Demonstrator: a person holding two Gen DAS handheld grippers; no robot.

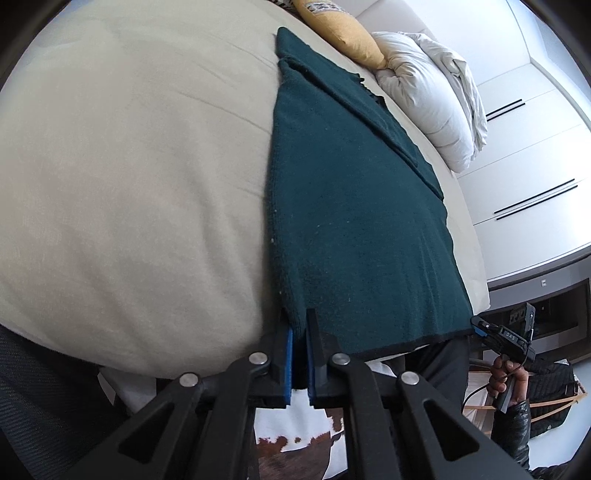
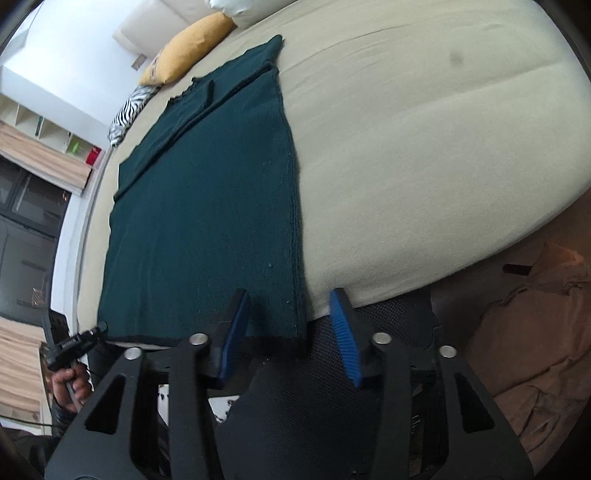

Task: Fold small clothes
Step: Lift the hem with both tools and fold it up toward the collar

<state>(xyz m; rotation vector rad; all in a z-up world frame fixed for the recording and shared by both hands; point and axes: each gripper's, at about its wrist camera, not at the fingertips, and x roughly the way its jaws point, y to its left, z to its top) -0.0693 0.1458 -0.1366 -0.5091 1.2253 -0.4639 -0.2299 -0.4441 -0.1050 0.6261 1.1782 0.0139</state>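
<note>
A dark green knitted garment (image 1: pixel 354 206) lies flat on the beige bed, folded lengthwise, with its black hem at the near edge. It also shows in the right wrist view (image 2: pixel 207 206). My left gripper (image 1: pixel 299 325) is shut on the hem's near left corner. My right gripper (image 2: pixel 290 295) is open, its jaws straddling the hem's near right corner, with the left pad resting on the fabric. In the left wrist view the right gripper (image 1: pixel 480 326) sits at the hem's right corner. In the right wrist view the left gripper (image 2: pixel 98 328) sits at the left corner.
A beige bed (image 1: pixel 129 184) carries the garment. A yellow cushion (image 1: pixel 343 33) and a white duvet (image 1: pixel 432 96) lie at the far end. White wardrobe doors (image 1: pixel 535 147) stand to the right. A zebra cushion (image 2: pixel 127 114) and a brown blanket (image 2: pixel 535 350) show in the right wrist view.
</note>
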